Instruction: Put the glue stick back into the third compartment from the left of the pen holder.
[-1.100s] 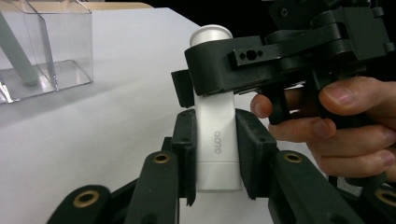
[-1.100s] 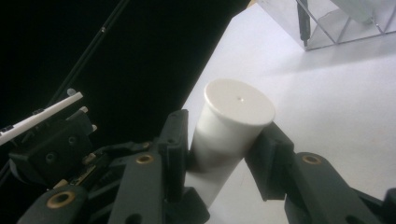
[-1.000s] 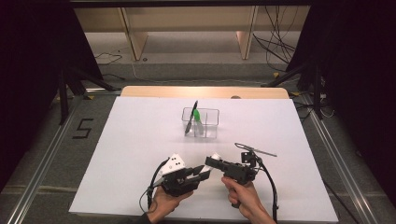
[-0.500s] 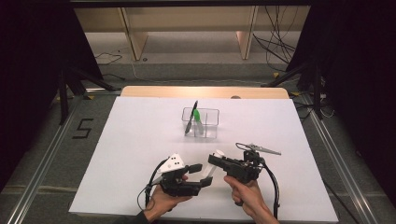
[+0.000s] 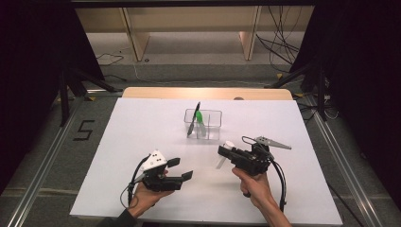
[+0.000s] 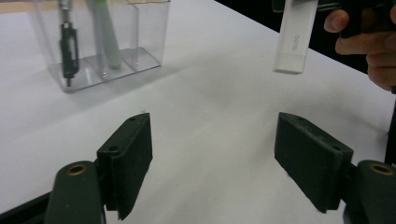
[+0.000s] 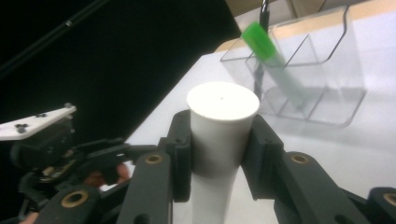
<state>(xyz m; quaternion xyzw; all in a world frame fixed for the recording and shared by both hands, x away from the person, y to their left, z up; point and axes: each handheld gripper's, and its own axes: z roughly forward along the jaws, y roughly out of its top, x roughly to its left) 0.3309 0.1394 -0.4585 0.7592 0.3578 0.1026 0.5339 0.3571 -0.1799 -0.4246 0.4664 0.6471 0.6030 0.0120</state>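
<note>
right claw (image 7: 223, 154) clamps white tube (image 7: 222, 126) | clear organizer (image 7: 308, 70) behind | green-capped marker (image 7: 273, 65) inside

white marker (image 7: 223, 130), green cap (image 7: 259, 41), black claws

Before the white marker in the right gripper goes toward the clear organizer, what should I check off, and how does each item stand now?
1. Right gripper grips the white marker: ok, pads press both of its sides.
2. Left gripper clear of the marker: ok, its jaws have just been opening, nothing between them.
3. Marker lifted off the table: ok, its lower end hangs above the surface in the left gripper view.
4. Free compartment in the clear organizer: ok, the right one looks empty; the black pen and green-capped marker sit further left.
5. Marker cap seated: cannot tell.
6. Path to the organizer: ok, bare table between.
</note>
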